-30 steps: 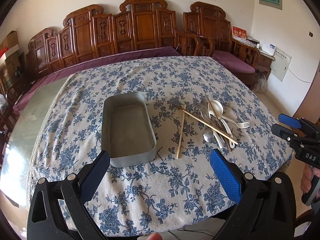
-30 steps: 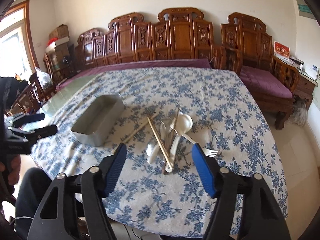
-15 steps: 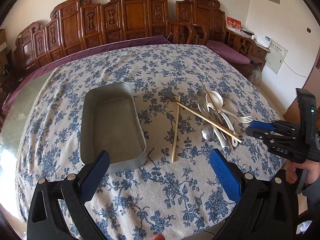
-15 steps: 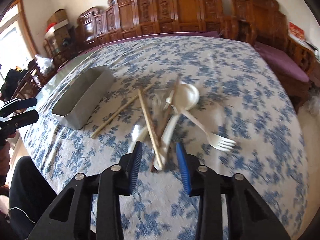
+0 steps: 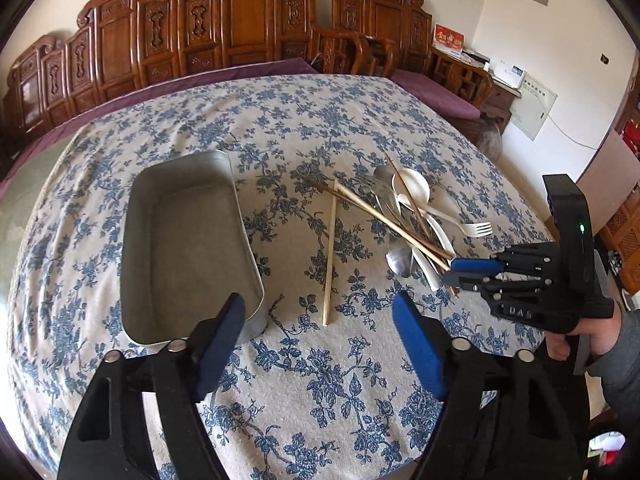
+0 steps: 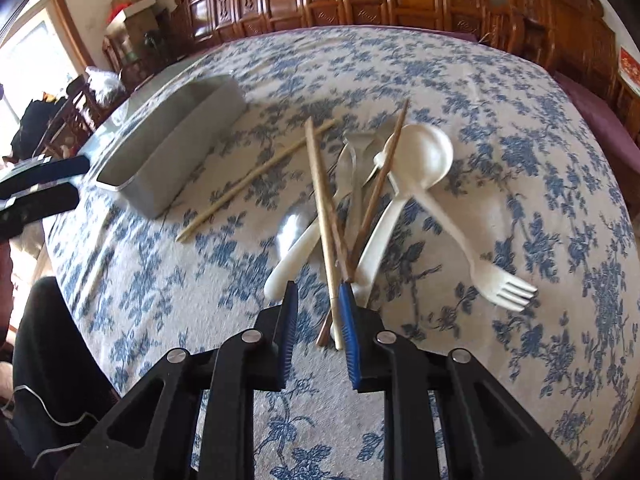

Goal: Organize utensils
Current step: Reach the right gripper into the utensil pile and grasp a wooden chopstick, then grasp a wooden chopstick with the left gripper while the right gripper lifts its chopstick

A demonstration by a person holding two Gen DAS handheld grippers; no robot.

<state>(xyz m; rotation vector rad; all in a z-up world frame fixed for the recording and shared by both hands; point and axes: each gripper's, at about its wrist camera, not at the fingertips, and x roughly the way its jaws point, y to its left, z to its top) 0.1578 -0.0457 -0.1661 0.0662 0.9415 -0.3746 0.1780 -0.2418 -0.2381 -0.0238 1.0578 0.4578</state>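
A grey metal tray (image 5: pixel 180 240) lies empty on the floral tablecloth; it also shows in the right wrist view (image 6: pixel 172 152). A heap of utensils lies to its right: light chopsticks (image 6: pixel 324 216), dark chopsticks (image 6: pixel 380 184), a white spoon (image 6: pixel 416 160), a white fork (image 6: pixel 500 284) and a metal spoon (image 5: pixel 398 258). One light chopstick (image 5: pixel 330 256) lies apart. My right gripper (image 6: pixel 318 308) is narrowly open around the near ends of the chopsticks. My left gripper (image 5: pixel 320 344) is open and empty, above the tray's near end.
The table (image 5: pixel 320 120) carries a blue floral cloth. Carved wooden benches (image 5: pixel 224 40) with purple cushions stand behind it. A side cabinet (image 5: pixel 480 80) stands at the far right. The table's near edge lies just under both grippers.
My right gripper has moved down and forward to the utensil heap, and its jaws have narrowed around the chopstick ends. My left gripper has come closer to the table and narrowed a little.
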